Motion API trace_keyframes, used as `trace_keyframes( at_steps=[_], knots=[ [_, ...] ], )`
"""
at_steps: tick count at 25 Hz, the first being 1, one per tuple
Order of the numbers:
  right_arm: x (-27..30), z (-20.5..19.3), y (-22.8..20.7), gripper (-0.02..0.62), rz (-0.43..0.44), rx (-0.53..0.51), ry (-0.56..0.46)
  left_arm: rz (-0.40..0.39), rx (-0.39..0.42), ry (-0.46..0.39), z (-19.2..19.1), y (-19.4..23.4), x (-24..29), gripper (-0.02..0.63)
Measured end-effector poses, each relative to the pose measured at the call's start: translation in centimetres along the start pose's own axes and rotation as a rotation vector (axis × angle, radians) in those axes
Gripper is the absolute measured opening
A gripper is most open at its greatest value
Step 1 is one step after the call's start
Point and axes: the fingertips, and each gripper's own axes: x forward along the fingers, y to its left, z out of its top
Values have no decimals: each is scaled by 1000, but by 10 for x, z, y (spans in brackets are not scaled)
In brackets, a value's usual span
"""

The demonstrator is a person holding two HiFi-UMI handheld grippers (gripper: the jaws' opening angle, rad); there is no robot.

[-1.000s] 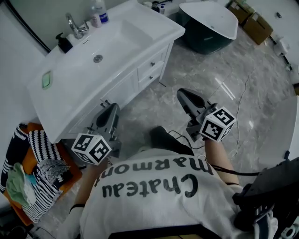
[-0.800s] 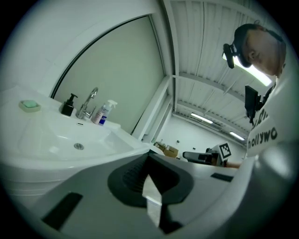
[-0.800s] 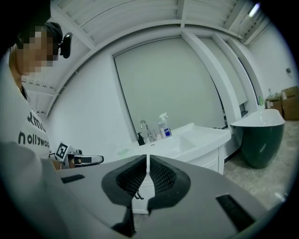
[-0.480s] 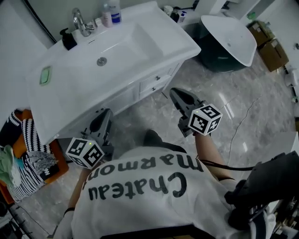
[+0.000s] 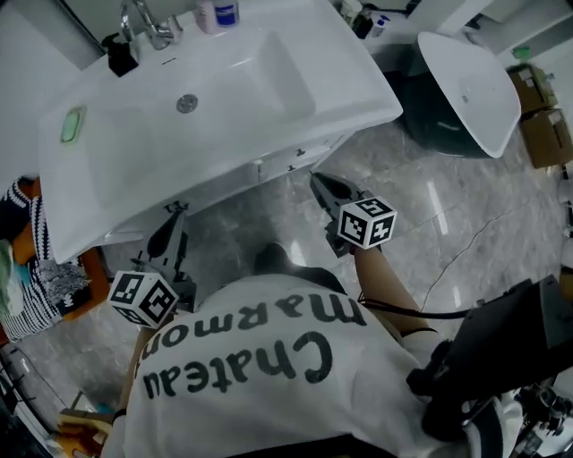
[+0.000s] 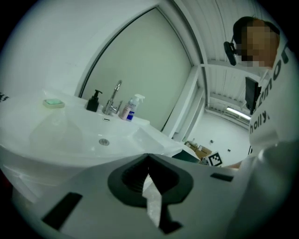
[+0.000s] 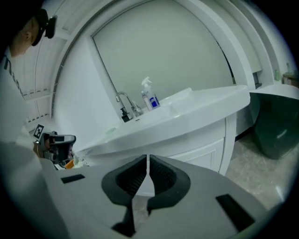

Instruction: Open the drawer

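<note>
My jaws are clenched tight on both sides, with nothing in them. My left gripper and right gripper are low in front of the sink. The drawer is shut, tucked under the sink's front edge, near my right gripper. That edge sticks out over it, so I could bump it. The knob looks tiny, and shut jaws would only poke it and slip off. A tap, spray bottle and green soap sit on the sink. A dark tub stands beside it.

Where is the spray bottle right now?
In the head view, the spray bottle stands at the top edge, on the back of the white sink counter, just right of the faucet.
</note>
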Motion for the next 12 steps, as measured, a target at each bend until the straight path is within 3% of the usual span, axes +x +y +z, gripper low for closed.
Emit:
trace_keyframes(
  at_steps=[12],
  knots=[
    [72, -59, -88, 9, -77, -42, 213, 308, -74, 25, -28, 24, -40, 9]
  ],
)
